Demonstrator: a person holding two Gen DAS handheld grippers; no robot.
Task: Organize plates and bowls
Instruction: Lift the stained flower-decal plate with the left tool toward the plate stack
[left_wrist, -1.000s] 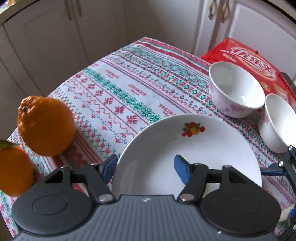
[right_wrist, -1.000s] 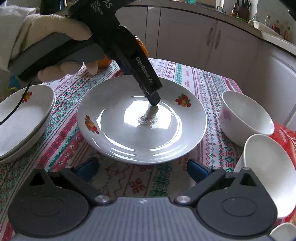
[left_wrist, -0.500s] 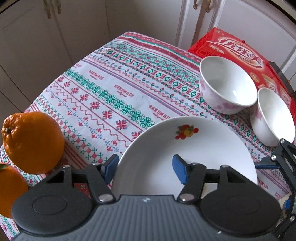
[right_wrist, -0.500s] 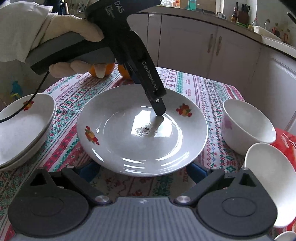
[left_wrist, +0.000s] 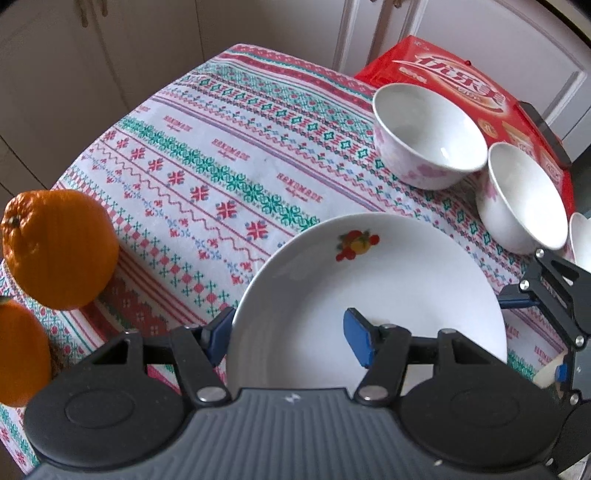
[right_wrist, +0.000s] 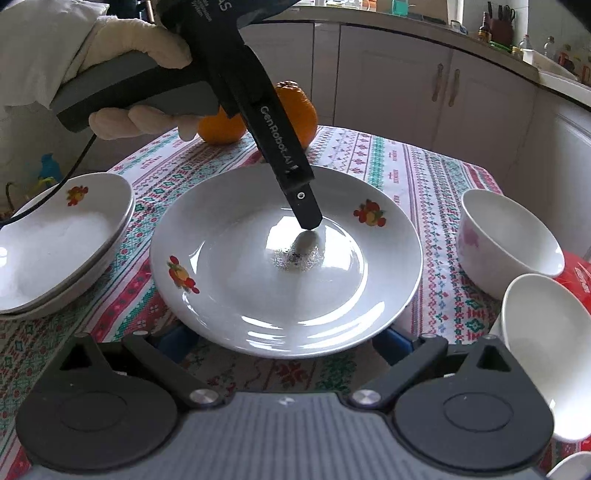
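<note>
With the fruit-print plate (left_wrist: 388, 288) rim between the left gripper (left_wrist: 288, 332) fingers, one blue pad outside, one over the well, jaws just narrowing but not visibly pinching, close squarely before lifting; the right gripper (right_wrist: 284, 341) waits wide beneath the near rim.

Cream glove (right_wrist: 136, 40); black gripper (right_wrist: 308, 221), blue pads (left_wrist: 356, 336).

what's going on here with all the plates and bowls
A person is sorting dishes with two hand-held grippers. The left gripper straddles the rim of the fruit-patterned plate, its jaws having just closed in but not yet pinching. The right gripper sits open at the plate's near edge. Stacked plates and bowls wait alongside.
</note>
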